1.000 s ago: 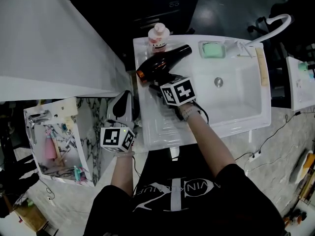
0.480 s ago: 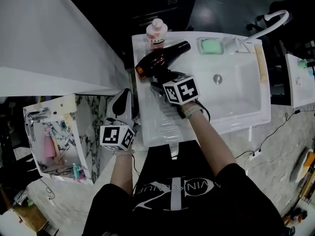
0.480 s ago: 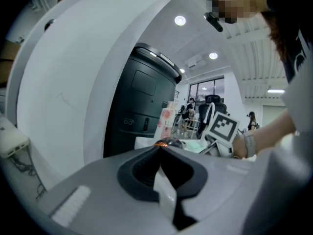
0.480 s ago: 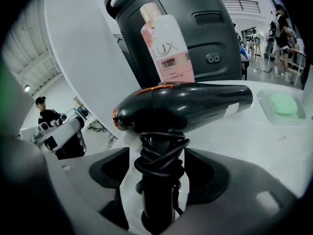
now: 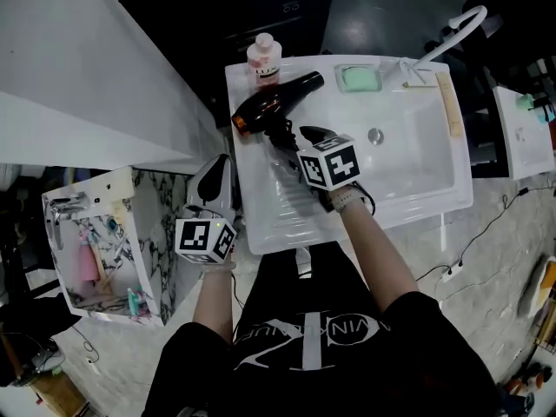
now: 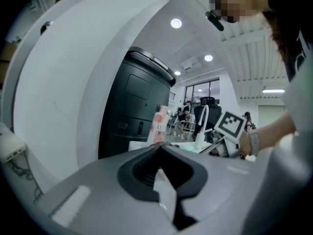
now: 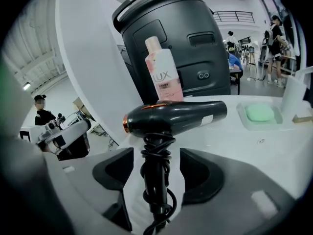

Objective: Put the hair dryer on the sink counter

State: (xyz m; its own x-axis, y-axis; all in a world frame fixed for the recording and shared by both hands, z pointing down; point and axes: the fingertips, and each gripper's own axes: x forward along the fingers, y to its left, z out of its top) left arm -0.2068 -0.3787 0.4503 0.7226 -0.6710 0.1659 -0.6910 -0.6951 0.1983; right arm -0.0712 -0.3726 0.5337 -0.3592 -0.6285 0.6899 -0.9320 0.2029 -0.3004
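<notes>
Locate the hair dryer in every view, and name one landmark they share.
Head view: hair dryer lies on the sink counter, upper centre.
Left gripper view: cannot be made out.
Right gripper view: centre, handle toward the camera.
Shared landmark: pink bottle.

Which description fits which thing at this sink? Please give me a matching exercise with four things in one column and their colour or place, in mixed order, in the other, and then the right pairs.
Things:
1. hair dryer
2. bottle
3. soap
4. drain

Descriptions:
A. pink and white, standing at the back left corner of the counter
B. metal, in the floor of the basin
C. black, wrapped with its own cord
D. green, in a dish on the back rim

Pairs: 1-C, 2-A, 3-D, 4-B
</notes>
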